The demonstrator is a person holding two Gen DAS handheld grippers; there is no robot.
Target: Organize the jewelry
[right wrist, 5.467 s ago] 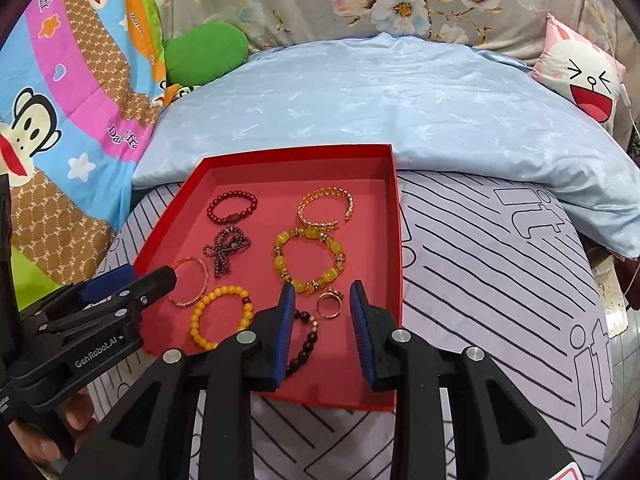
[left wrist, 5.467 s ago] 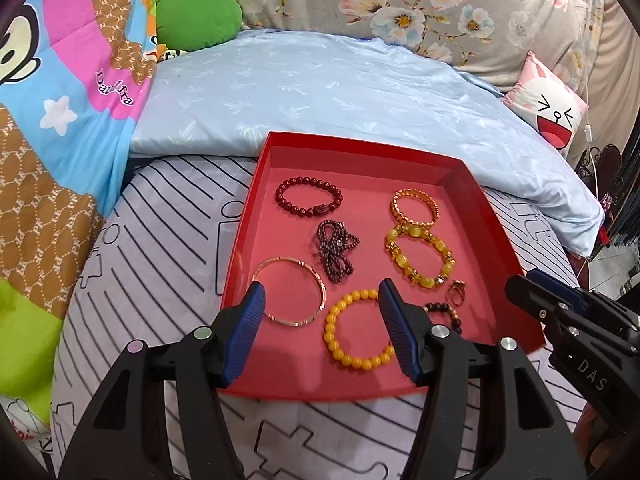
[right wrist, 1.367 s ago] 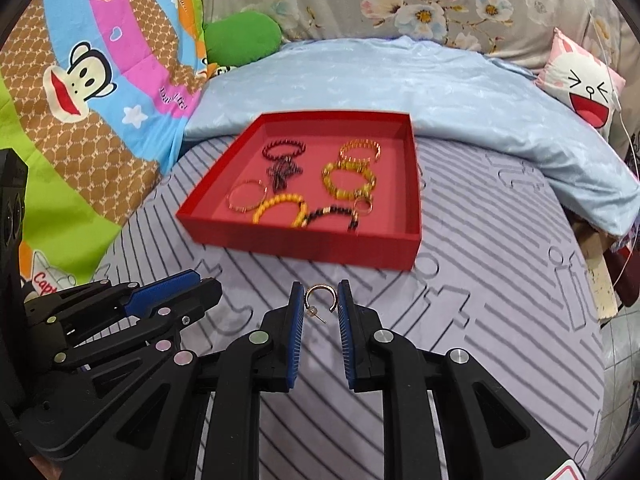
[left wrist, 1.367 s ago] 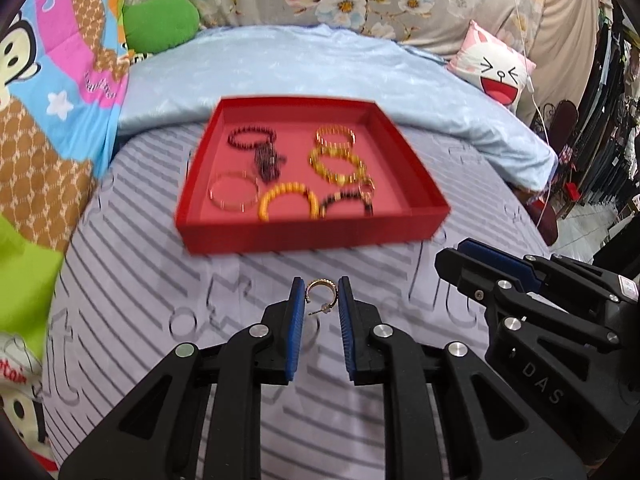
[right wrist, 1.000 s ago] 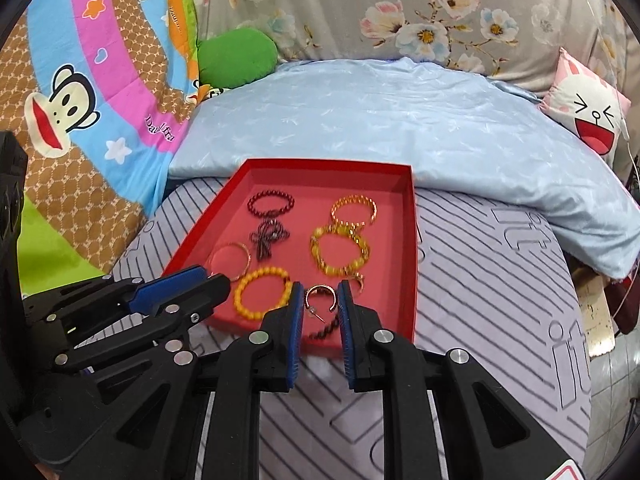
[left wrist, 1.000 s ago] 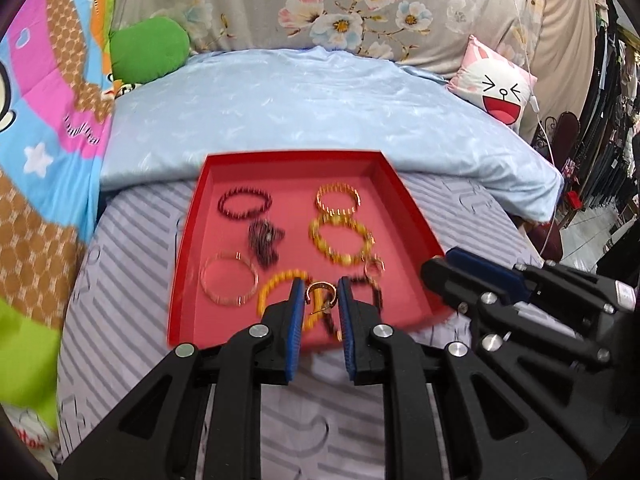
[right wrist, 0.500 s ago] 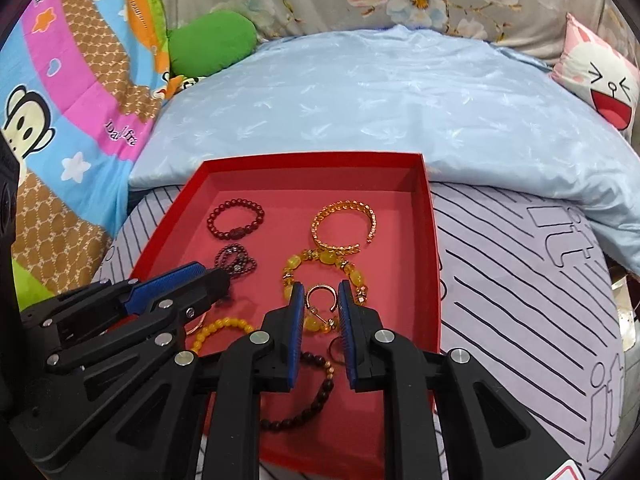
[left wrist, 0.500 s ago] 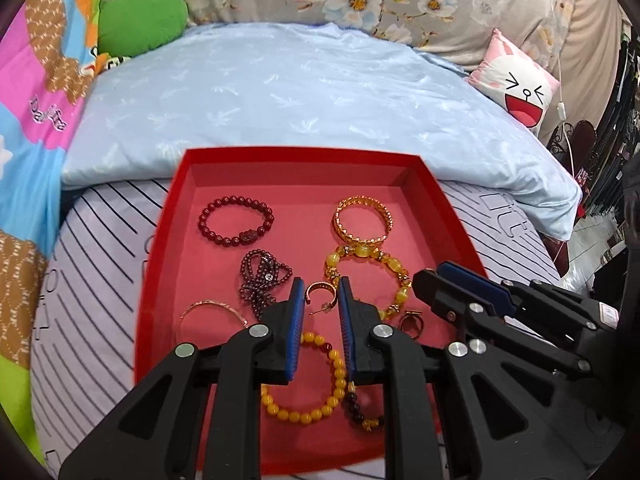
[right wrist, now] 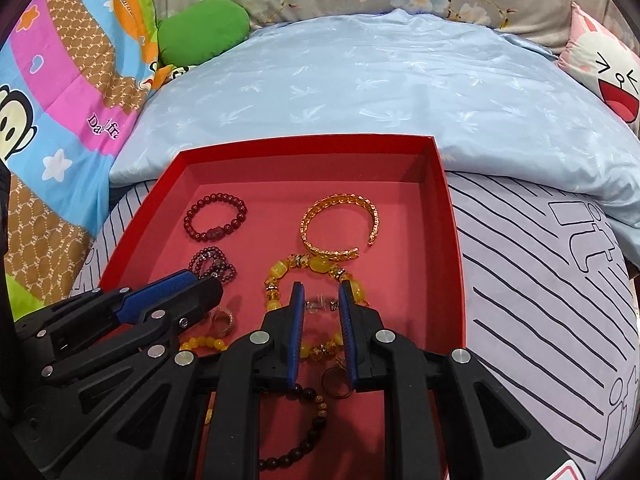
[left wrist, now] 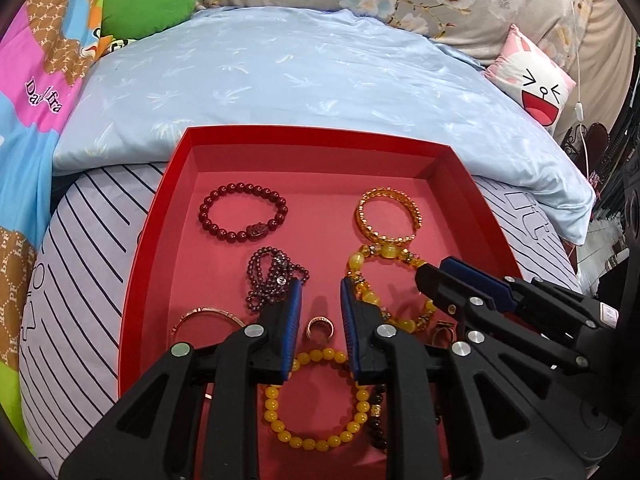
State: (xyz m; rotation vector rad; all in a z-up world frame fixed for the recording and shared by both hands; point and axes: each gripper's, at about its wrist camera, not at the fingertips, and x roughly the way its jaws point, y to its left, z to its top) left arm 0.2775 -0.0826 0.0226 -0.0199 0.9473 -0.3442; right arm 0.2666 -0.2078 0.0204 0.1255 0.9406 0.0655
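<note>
The left tool is opening its jaws. Its little gold hoop lies loose between them on the floor of the red tray. The right tool has a blurry second hoop between its pads, but I cannot tell if it pinches it. The hoops look tiny, light, hard and slippery. Pinch one gently across its thin band.

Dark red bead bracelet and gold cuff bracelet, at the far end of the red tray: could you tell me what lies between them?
Nothing lies between the dark red bead bracelet and the gold cuff bracelet. Both wrist views show only the bare floor of the red tray there.
</note>
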